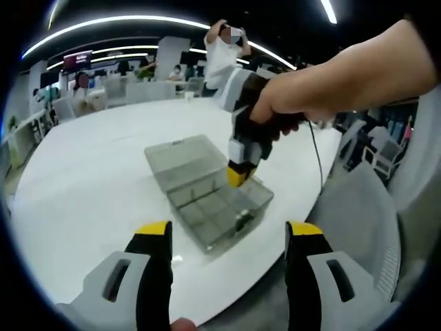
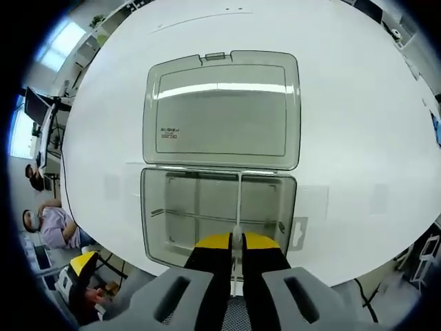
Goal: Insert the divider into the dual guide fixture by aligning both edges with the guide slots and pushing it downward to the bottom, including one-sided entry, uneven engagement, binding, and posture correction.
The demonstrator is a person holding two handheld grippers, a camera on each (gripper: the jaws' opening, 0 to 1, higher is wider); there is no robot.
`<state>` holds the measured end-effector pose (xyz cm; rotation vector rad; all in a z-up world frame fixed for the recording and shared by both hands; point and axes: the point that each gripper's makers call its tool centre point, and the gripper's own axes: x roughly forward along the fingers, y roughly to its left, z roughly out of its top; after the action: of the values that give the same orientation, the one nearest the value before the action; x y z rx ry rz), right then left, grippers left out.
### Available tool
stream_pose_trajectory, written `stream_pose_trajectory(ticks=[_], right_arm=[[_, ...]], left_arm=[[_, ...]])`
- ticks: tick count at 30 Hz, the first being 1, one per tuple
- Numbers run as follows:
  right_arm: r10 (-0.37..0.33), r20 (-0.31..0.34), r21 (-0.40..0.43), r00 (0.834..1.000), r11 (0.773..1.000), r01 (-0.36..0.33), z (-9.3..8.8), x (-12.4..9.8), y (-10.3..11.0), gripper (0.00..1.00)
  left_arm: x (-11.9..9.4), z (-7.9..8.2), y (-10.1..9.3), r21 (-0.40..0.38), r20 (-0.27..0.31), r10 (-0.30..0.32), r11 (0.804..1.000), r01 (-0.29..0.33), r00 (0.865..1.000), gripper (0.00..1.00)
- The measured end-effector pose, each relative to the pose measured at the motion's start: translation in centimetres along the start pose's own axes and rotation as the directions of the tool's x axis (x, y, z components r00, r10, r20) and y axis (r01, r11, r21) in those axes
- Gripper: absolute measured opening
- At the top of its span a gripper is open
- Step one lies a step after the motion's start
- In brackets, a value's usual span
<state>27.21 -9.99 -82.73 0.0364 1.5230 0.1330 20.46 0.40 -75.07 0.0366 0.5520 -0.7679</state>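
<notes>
A clear grey compartment box lies open on the white table, its lid (image 2: 220, 110) flat beyond the base (image 2: 179, 207). My right gripper (image 2: 236, 241) is shut on a thin clear divider (image 2: 238, 200), which stands edge-on in the base and reaches toward the hinge. A long partition (image 2: 207, 218) crosses the base. In the left gripper view a hand holds that right gripper (image 1: 238, 176) tip-down over the base (image 1: 207, 210), beside the lid (image 1: 180, 158). My left gripper (image 1: 229, 233) stands open at the table's near edge, holding nothing, short of the box.
A small clear piece (image 2: 298, 233) lies on the table (image 2: 358, 103) right of the base. The table edge runs just under the box. Grey chairs (image 1: 358, 221) stand close by. People sit and stand at other tables (image 1: 148, 89) behind.
</notes>
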Motion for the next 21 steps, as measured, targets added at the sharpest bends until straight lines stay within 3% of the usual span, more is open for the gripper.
stream_pose_trajectory(ticks=[21], right_arm=[[0.016, -0.024, 0.026, 1.0, 1.0, -0.015, -0.47, -0.69, 0.29, 0.0]], left_arm=[[0.0, -0.08, -0.01, 0.0, -0.001, 0.002, 1.0, -0.002, 1.0, 0.63]])
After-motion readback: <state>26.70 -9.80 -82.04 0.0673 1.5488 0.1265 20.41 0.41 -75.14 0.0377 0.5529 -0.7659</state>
